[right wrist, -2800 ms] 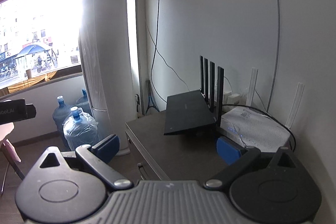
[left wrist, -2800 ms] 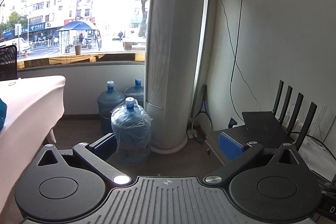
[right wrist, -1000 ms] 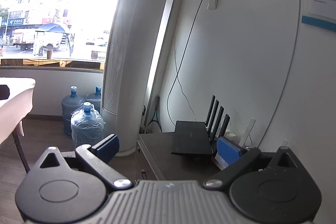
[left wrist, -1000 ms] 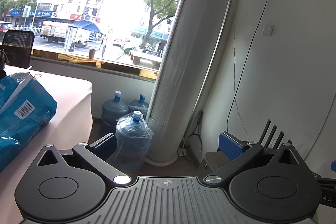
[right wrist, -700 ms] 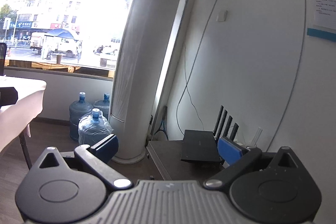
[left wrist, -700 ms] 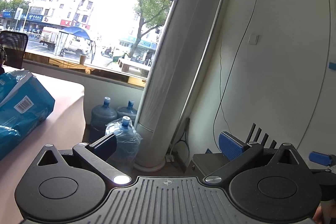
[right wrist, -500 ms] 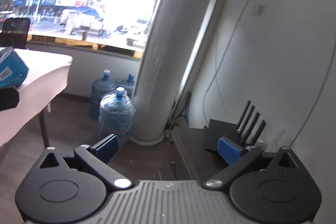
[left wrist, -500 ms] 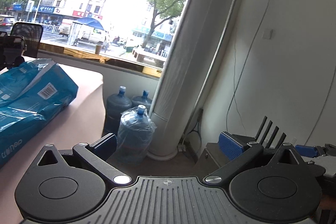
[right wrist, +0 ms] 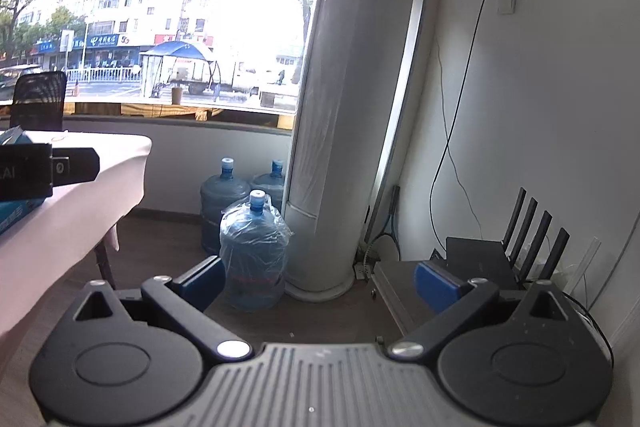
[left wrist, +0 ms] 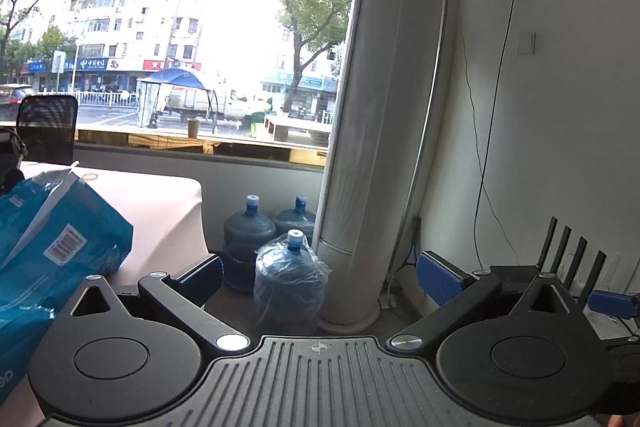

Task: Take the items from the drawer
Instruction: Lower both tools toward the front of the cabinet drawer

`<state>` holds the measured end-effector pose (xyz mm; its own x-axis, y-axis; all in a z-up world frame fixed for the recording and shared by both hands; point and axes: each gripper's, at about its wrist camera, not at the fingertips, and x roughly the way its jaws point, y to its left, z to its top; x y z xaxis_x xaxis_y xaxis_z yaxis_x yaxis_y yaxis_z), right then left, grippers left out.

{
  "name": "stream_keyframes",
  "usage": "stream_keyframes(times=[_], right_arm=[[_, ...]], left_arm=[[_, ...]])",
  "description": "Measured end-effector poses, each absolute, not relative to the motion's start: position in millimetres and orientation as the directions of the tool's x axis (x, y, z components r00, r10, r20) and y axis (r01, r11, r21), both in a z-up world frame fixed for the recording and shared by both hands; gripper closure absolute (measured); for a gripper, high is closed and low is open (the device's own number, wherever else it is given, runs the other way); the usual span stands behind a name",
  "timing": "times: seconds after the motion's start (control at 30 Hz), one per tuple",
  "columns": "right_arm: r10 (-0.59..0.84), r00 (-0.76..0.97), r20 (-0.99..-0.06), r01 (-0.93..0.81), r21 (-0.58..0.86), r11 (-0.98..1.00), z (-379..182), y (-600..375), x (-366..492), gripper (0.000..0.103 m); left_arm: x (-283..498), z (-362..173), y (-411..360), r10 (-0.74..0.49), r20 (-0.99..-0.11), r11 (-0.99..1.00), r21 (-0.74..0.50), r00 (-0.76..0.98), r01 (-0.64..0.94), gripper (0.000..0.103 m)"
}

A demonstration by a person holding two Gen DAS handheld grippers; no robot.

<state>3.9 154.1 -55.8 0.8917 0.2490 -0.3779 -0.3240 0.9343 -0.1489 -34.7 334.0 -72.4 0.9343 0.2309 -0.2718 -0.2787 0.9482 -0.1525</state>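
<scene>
My left gripper (left wrist: 320, 277) is held up in the air, open, with nothing between its blue pads (left wrist: 438, 277). My right gripper (right wrist: 320, 283) is open and empty too. A low dark cabinet (right wrist: 404, 275) stands at the lower right against the wall, with a black router (right wrist: 480, 259) on top. Only a thin strip of the cabinet's front shows, with a small knob (right wrist: 374, 293); I cannot tell whether a drawer is open. The left gripper's black body (right wrist: 48, 171) shows at the left edge of the right wrist view. A blue pad of the right gripper (left wrist: 612, 301) shows at the far right of the left wrist view.
A tall white floor air conditioner (left wrist: 384, 131) stands ahead, with three water jugs (left wrist: 290, 283) beside it. At left a pink-covered table (left wrist: 164, 207) carries a blue plastic package (left wrist: 52, 243). A black chair (left wrist: 46, 131) stands by the wide window. Dark floor (right wrist: 160, 247) lies between table and cabinet.
Both views have swung from the cabinet and router towards the window and table, then back down a little. The blue package came into the left view. Both grippers stayed open.
</scene>
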Motion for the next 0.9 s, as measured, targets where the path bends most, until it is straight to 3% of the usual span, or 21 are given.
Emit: stream_keyframes(times=[0.17, 0.5, 0.63, 0.9], right_arm=[[0.305, 0.896, -0.324, -0.342, -0.064, 0.938, -75.2, 125.7, 66.5, 0.0], [0.42, 0.833, -0.359, -0.436, 0.039, 0.899, -149.7, 107.0, 180.8, 0.0], [0.414, 0.827, -0.381, -0.415, 0.085, 0.906, -184.0, 116.6, 205.1, 0.0], [0.364, 0.877, -0.314, -0.341, 0.127, 0.931, -289.6, 122.9, 211.3, 0.0]], left_arm=[[31.7, -85.1, 314.4, 0.325, -0.254, 0.935, -0.061, 0.911, -0.351, 0.0], [129.6, -133.3, 293.4, 0.499, -0.258, 0.864, 0.077, 0.827, -0.497, 0.0], [143.2, -158.3, 302.6, 0.49, -0.227, 0.87, 0.061, 0.842, -0.49, 0.0], [161.3, -267.9, 306.6, 0.448, -0.149, 0.892, 0.015, 0.881, -0.451, 0.0]])
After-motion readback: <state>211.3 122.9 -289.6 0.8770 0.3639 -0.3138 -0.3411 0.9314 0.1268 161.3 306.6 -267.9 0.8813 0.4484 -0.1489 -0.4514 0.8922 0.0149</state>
